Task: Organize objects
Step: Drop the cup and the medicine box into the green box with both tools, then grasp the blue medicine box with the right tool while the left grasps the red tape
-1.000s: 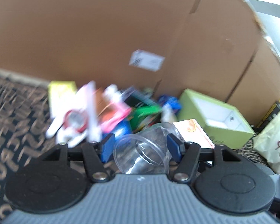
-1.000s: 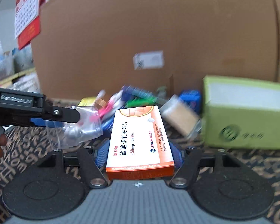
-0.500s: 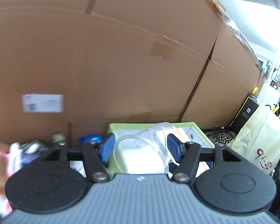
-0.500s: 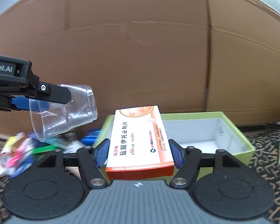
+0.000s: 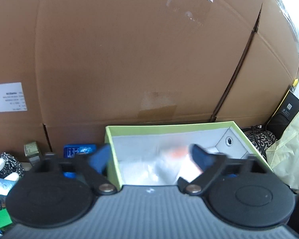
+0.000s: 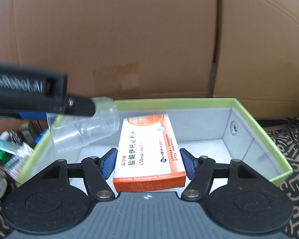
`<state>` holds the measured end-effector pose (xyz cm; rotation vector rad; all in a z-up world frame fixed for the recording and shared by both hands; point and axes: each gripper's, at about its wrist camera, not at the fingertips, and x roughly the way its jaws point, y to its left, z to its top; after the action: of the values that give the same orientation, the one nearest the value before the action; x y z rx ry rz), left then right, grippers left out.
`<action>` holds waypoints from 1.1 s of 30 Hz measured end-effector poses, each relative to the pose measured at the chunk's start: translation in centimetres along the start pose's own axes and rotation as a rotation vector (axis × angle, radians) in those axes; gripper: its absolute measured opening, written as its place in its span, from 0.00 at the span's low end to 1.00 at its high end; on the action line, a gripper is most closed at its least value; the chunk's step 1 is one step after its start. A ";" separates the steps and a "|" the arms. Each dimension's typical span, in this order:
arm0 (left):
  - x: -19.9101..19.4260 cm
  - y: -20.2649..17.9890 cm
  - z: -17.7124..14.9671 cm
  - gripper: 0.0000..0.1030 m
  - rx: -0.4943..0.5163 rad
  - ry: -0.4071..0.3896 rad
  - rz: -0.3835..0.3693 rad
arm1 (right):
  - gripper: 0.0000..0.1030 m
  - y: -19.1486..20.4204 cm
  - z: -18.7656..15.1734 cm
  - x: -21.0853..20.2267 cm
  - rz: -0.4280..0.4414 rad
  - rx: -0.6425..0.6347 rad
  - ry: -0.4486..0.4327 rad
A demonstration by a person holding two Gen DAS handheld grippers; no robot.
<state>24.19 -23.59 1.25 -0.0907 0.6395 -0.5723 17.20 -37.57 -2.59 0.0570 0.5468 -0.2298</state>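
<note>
Green box (image 6: 259, 131): left gripper (image 5: 149, 157) apparently open, right gripper (image 6: 148, 164) clamping one carton (image 6: 147, 149).

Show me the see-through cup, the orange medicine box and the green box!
clear cup (image 6: 83, 133): right wrist view, its side wall.
medicine box (image 6: 147, 149): right wrist view, white top face.
green box (image 6: 169, 102): right wrist view, back rim.

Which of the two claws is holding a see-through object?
The left claw: it carries the clear plastic cup over the green box. The right claw holds an opaque orange-and-white medicine box.
</note>
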 end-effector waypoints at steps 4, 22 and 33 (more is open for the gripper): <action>-2.8 0.4 -0.3 1.00 -0.005 -0.047 -0.042 | 0.72 0.0 -0.1 -0.3 -0.044 -0.062 0.030; -20.6 9.2 -11.6 1.00 -0.078 -0.104 0.210 | 0.98 5.3 -6.1 -13.3 0.195 0.052 -0.257; -23.4 17.6 -14.0 1.00 -0.212 -0.076 0.300 | 1.00 15.2 -10.9 -14.0 0.388 0.011 -0.072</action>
<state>9.06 4.97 -1.83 -0.2107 0.6246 -0.2098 3.57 -18.68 -4.64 0.1634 0.4520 0.1432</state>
